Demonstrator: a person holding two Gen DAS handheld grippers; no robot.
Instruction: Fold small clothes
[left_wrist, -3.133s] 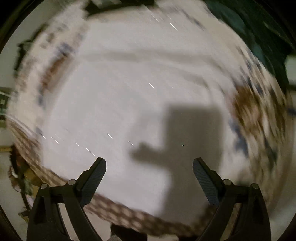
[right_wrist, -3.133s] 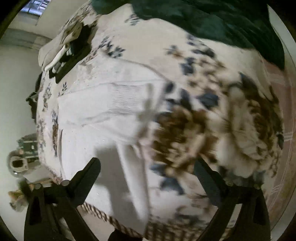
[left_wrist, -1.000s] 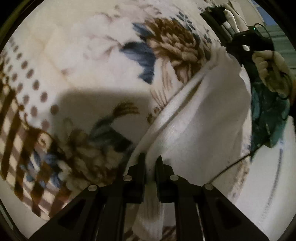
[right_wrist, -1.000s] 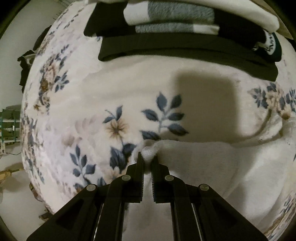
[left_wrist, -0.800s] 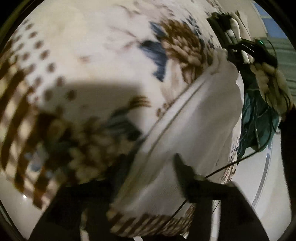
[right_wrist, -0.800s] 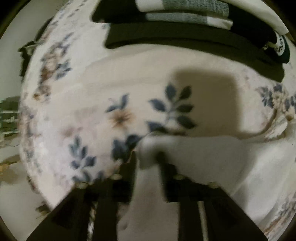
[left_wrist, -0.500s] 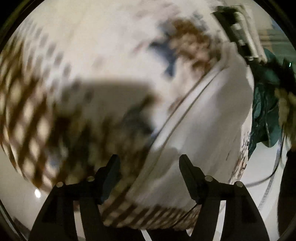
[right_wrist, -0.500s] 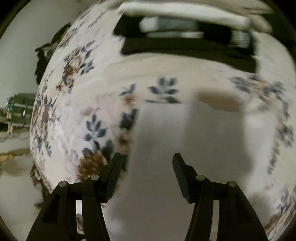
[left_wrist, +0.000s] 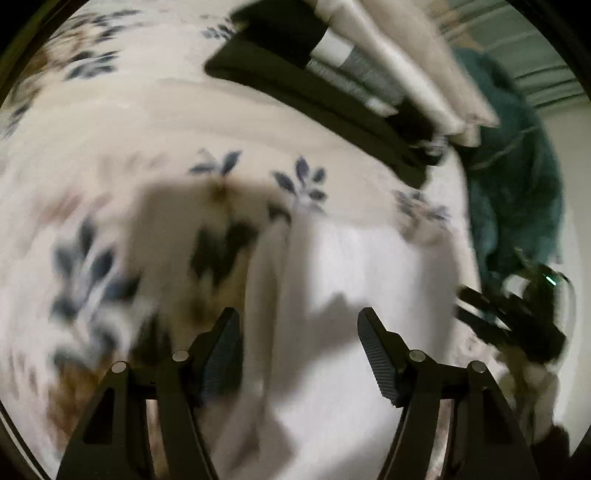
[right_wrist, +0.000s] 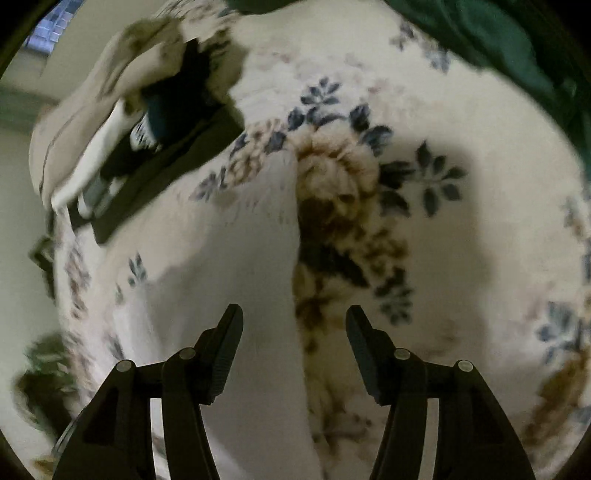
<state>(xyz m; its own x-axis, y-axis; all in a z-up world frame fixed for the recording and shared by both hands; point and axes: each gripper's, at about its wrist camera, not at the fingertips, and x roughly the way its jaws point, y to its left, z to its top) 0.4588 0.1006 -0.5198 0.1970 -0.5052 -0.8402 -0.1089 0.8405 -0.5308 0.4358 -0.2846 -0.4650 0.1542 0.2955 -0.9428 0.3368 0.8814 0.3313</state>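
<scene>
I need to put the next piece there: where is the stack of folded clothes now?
The stack of folded clothes lies on the flowered blanket, top centre-right in the left wrist view, beside the green cloth; upper left in the right wrist view.

A soft cream blanket (right_wrist: 461, 122) with blue leaves and brown flowers is spread over the bed. Dark shadows are cast on it by the light. A pale wall (right_wrist: 14, 206) is seen at the left, and a window (right_wrist: 48, 33) up in the corner.
</scene>
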